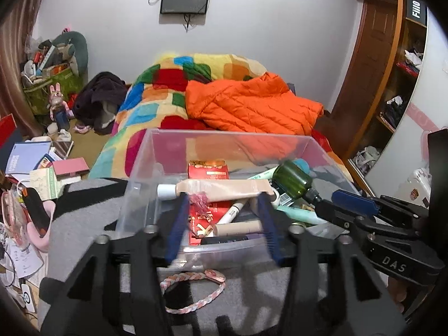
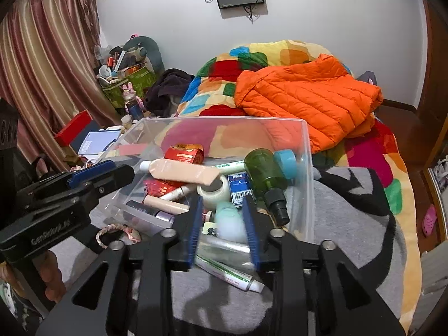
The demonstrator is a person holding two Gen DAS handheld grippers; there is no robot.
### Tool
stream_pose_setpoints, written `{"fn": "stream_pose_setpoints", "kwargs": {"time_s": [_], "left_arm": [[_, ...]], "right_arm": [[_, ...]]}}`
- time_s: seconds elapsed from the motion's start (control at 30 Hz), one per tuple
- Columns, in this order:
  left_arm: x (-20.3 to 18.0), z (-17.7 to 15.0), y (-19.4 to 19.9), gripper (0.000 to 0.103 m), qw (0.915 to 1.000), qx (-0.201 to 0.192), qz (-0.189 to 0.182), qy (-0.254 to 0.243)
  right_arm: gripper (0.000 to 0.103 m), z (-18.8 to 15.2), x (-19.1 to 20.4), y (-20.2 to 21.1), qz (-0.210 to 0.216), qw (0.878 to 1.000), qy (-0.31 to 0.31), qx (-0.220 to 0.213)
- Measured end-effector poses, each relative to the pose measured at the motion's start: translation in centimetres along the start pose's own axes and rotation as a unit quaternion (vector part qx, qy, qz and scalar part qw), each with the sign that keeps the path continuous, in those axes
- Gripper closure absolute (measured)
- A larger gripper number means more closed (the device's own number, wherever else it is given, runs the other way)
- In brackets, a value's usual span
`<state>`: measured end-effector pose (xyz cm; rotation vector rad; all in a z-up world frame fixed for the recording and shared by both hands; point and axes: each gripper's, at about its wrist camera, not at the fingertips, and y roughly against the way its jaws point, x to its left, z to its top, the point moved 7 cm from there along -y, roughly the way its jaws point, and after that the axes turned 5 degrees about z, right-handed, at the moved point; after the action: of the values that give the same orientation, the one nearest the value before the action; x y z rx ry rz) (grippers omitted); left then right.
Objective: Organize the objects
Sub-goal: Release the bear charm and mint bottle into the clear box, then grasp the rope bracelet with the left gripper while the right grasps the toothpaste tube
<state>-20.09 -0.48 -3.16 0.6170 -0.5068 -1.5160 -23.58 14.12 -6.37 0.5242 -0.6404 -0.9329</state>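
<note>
A clear plastic bin (image 1: 224, 134) (image 2: 224, 119) stands on a grey blanket and holds several toiletries. My left gripper (image 1: 223, 198) (image 2: 123, 172) is open at the bin's near left corner. A beige tube (image 1: 221, 191) (image 2: 182, 172) lies across the heap just past its tips. My right gripper (image 2: 223, 200) (image 1: 322, 207) is open over the bin's near right side. A pale mint tube (image 2: 229, 218) lies between its jaws, with a gap at the left pad. Beside it lean a green bottle (image 2: 264, 172) (image 1: 292, 180) and a red box (image 2: 186, 154).
A pink braided hairband (image 1: 193, 291) (image 2: 114, 231) and a white-green tube (image 2: 229, 274) lie on the blanket in front of the bin. An orange jacket (image 1: 252, 103) lies on the bed behind. Clutter fills the floor (image 1: 42, 168) at left; wardrobe shelves (image 1: 403, 84) stand right.
</note>
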Motion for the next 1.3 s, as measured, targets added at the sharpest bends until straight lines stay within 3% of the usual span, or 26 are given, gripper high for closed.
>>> {"fn": "stream_pose_setpoints", "kwargs": {"time_s": [0.07,0.23,0.37,0.67,0.83,0.93,1.0,1.1,1.17,1.23,1.3], "left_arm": [[0.0,0.1,0.8,0.043,0.9999,-0.009,0.003,-0.004],[0.4,-0.2,2.8,0.025,0.9995,-0.026,0.013,-0.012],[1.2,-1.8,3.9,0.016,0.9995,-0.018,0.015,-0.02],[2.4,-7.1,2.0,0.016,0.9966,0.059,0.026,-0.052],[1.8,-8.1,0.5,0.027,0.9929,0.099,0.003,-0.065],[1.7,-8.2,-0.2,0.032,0.9911,0.119,-0.006,-0.059],[1.5,-8.6,-0.8,0.043,0.9886,0.137,-0.015,-0.06],[1.3,-9.0,-1.2,0.05,0.9862,0.15,-0.021,-0.066],[1.3,-9.1,-1.1,0.054,0.986,0.151,-0.025,-0.065],[1.4,-9.0,-1.1,0.065,0.9866,0.149,-0.015,-0.065],[1.4,-9.1,-0.9,0.083,0.987,0.146,-0.018,-0.065]], "right_arm": [[0.061,-0.1,0.0,0.8,0.006,1.0,-0.001,-0.007],[0.055,-0.8,0.1,2.6,0.001,1.0,0.017,-0.015],[0.049,-2.0,0.1,4.1,0.005,0.999,0.03,-0.015],[0.048,-6.0,-0.7,2.2,-0.019,0.997,0.057,0.048],[0.048,-6.6,-1.1,-0.7,-0.013,0.995,0.043,0.093],[0.061,-7.1,-0.8,-1.5,-0.014,0.992,0.055,0.11],[0.068,-7.5,0.2,-1.1,0.015,0.991,0.066,0.111],[0.074,-8.3,2.1,0.2,0.079,0.987,0.079,0.114],[0.074,-8.3,2.7,1.0,0.08,0.987,0.092,0.101],[0.074,-7.6,2.8,1.1,0.064,0.989,0.097,0.091],[0.074,-7.3,2.8,0.5,0.056,0.989,0.097,0.098]]}}
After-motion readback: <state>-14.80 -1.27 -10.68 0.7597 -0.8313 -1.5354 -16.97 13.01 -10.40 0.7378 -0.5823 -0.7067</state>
